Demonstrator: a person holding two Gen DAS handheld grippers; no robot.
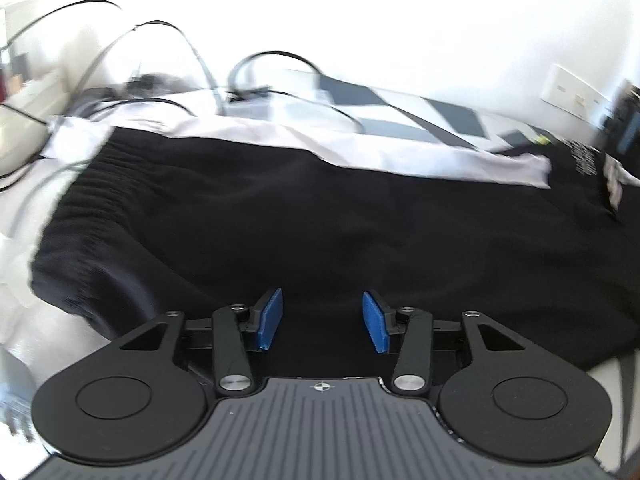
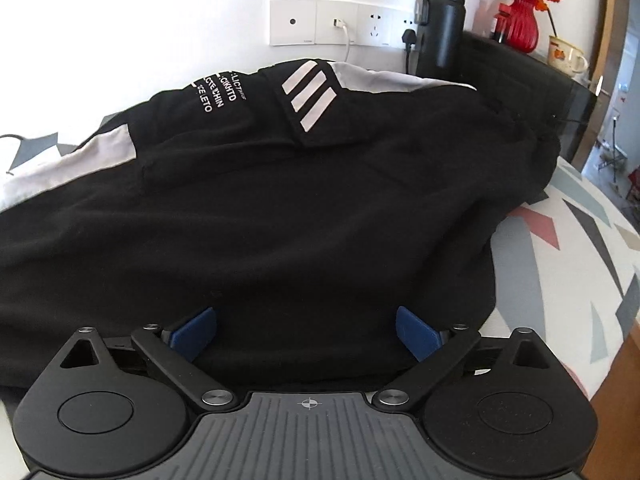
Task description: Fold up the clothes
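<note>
A black garment (image 1: 304, 216) with pale grey panels lies spread over the table; its ribbed waistband (image 1: 96, 184) is at the left. In the right wrist view the same black garment (image 2: 280, 208) shows white lettering (image 2: 218, 90) and three white stripes (image 2: 310, 96). My left gripper (image 1: 322, 320) is open just over the near edge of the cloth, with nothing between its blue pads (image 1: 270, 318). My right gripper (image 2: 306, 332) is open wider, low over the garment's near edge, and its blue pads (image 2: 416, 334) hold nothing.
Black cables (image 1: 168, 40) loop behind the garment at the far left. A patterned tablecloth (image 2: 568, 248) shows at the right, near the table's edge. By the wall stand a socket strip (image 2: 340, 22), a black bottle (image 2: 442, 20), a red vase (image 2: 520, 24) and a mug (image 2: 564, 54).
</note>
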